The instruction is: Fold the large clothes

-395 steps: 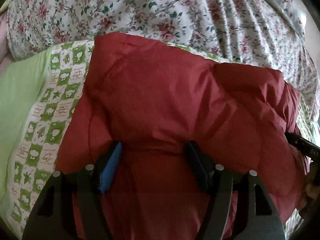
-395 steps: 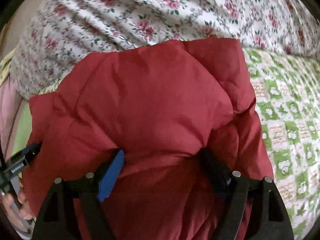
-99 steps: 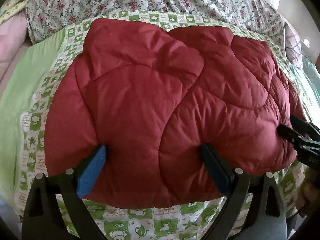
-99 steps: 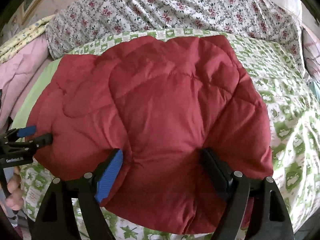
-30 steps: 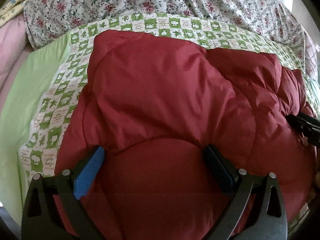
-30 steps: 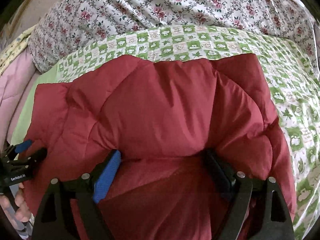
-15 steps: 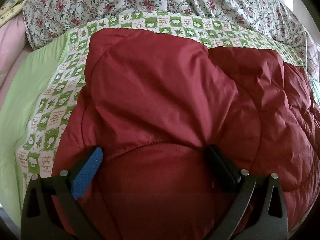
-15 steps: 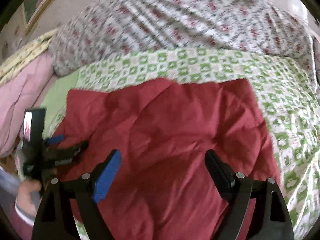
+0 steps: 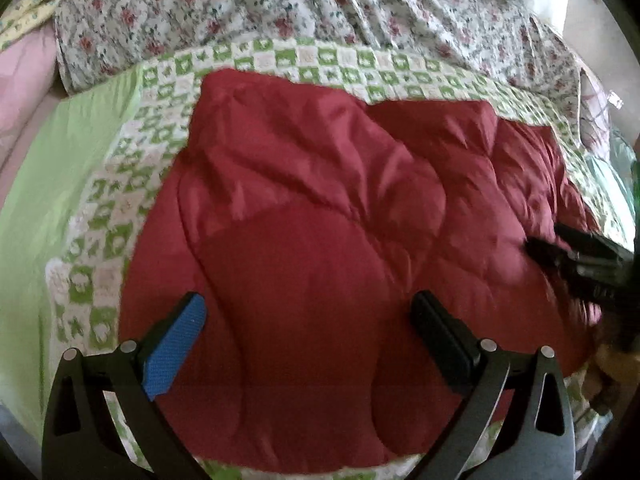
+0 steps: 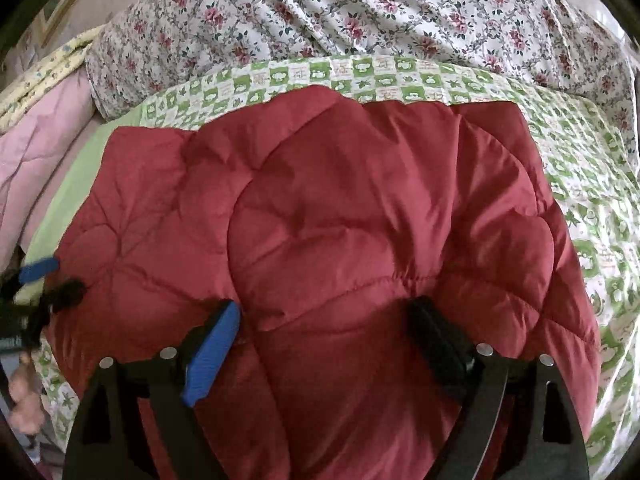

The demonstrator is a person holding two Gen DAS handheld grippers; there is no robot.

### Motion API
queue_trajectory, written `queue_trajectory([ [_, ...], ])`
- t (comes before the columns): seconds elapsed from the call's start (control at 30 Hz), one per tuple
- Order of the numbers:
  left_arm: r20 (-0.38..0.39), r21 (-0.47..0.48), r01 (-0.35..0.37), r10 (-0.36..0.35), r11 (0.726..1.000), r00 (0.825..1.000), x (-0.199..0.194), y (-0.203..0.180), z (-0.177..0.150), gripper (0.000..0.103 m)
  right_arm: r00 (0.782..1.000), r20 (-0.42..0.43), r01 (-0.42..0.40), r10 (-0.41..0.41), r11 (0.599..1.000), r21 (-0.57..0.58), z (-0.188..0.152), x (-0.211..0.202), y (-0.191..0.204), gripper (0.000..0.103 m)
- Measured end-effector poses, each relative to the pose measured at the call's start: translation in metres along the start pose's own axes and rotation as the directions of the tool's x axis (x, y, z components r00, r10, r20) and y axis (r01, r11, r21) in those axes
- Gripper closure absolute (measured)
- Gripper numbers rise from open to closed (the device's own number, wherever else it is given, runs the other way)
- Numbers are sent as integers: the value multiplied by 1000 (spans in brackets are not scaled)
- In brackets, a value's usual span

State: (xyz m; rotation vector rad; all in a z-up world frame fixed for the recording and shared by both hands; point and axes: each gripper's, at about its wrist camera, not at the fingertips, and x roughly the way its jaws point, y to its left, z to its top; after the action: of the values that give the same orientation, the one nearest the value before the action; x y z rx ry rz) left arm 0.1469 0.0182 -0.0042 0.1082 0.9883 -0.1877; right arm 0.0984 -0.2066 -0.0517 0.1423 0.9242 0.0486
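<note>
A puffy dark red quilted jacket (image 9: 320,220) lies folded in a thick block on the bed; it also fills the right wrist view (image 10: 340,220). My left gripper (image 9: 308,332) is open above the jacket's near left part, holding nothing. My right gripper (image 10: 324,340) is open wide with its fingers pressed against the jacket's near right part, a bulge of fabric between them. Each gripper shows at the other view's edge: the right one (image 9: 580,256) at the jacket's right side, the left one (image 10: 44,280) at its left side.
The jacket rests on a green-and-white checked sheet (image 9: 320,60) with a plain green strip (image 9: 52,184) at the left. A floral duvet (image 10: 360,12) is heaped behind it. Pink bedding (image 10: 32,140) lies at the far left.
My left gripper has lifted back from the jacket, whose near edge now shows. My right gripper has come down again onto the jacket after being raised half a second ago.
</note>
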Motion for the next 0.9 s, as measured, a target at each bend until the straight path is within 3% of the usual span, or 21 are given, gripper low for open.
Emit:
queue_trajectory([
  [0.27,2,1,-7,7,1000,1000,-6,-3,-13,0,996,89,-11,12,1000,-7,-18,-61,7,16],
  [0.4,-2,-10,-1,1,1000,1000,8,-2,-15,0,999,13,35,-35,999,-6,-35,-40,-3,15],
  [0.6,-3,-3,-9,9,1000,1000,22,-1,-12,0,1000,18,22,-23,999,24,-37,-21,-14,13],
  [0.9,8,8,-27,27,1000,1000,4,-3,-15,0,999,27,27,-28,999,25,-38,-37,-8,15],
])
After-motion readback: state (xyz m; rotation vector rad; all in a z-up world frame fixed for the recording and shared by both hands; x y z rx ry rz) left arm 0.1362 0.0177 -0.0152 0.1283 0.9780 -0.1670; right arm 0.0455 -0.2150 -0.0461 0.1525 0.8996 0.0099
